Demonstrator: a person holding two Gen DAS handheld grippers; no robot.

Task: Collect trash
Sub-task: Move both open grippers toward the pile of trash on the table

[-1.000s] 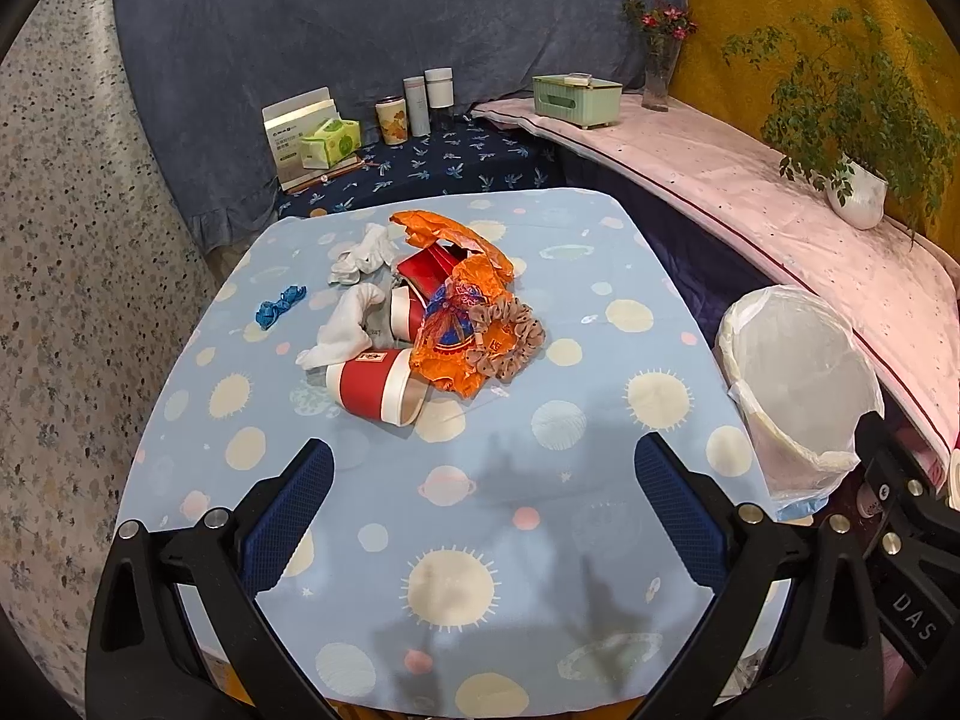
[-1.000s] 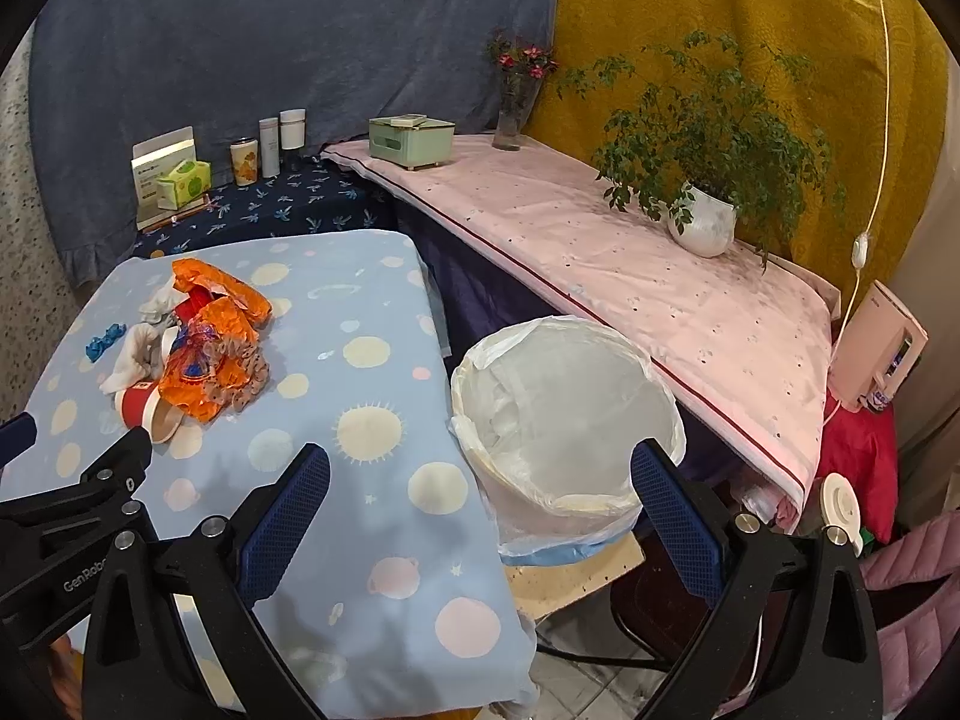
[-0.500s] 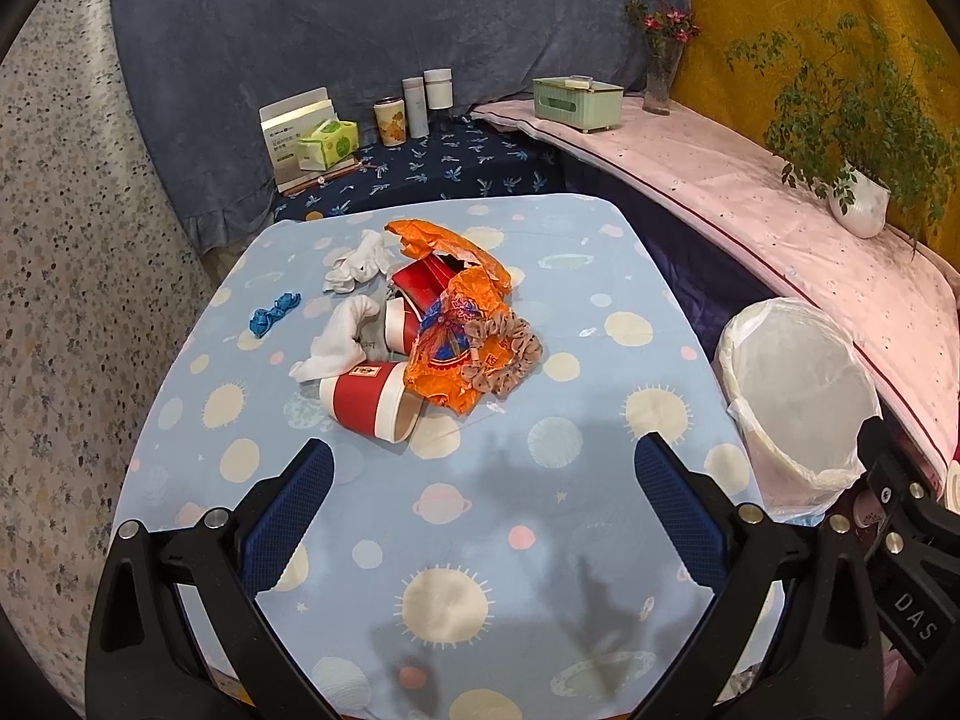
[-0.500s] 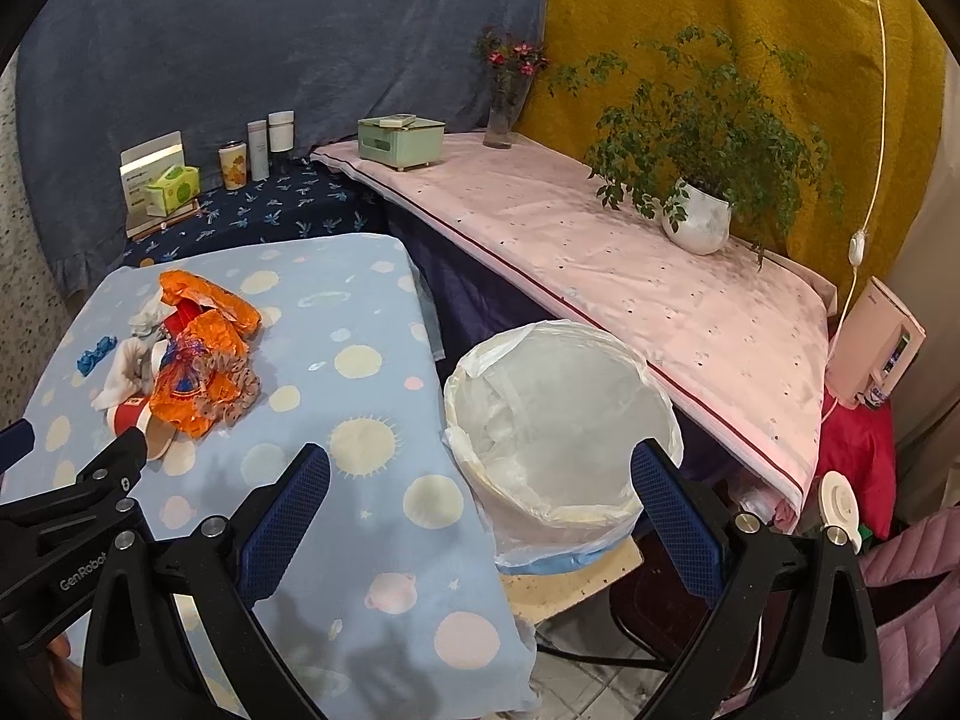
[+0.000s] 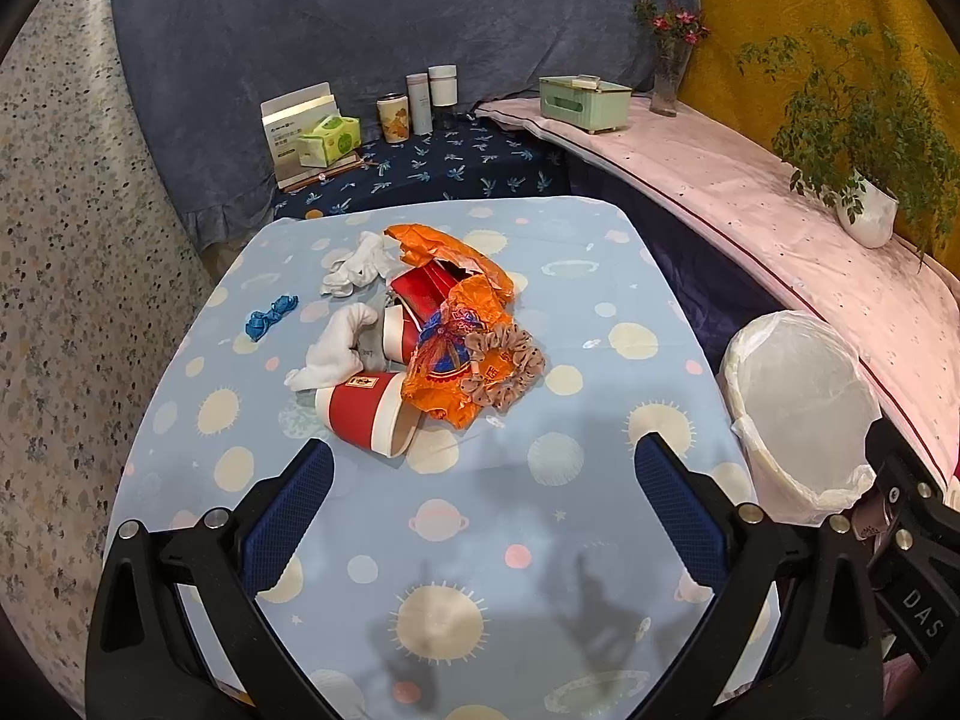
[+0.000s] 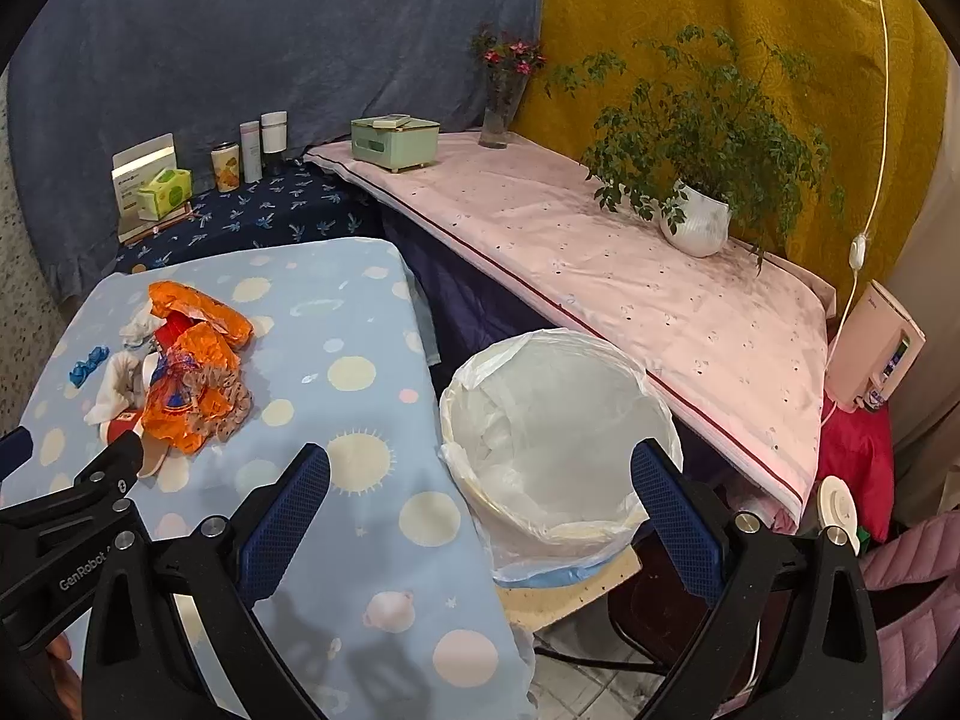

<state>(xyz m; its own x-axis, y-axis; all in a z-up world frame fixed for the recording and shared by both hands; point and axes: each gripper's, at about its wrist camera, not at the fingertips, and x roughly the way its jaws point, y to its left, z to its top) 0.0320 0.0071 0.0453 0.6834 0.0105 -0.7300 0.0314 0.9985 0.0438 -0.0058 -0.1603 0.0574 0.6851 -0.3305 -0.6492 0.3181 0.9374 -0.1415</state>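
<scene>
Change: both views are drawn slightly back and left; nothing on the counter (image 5: 540,540) is shifted.
Left tool (image 5: 483,468): spread wide, nothing held.
Right tool (image 6: 480,474): spread wide, nothing held.
Trash pile (image 5: 444,330): untouched mid-counter.
Bin (image 6: 552,420): beside counter, only its liner seen.
Progress: nothing collected yet.
</scene>
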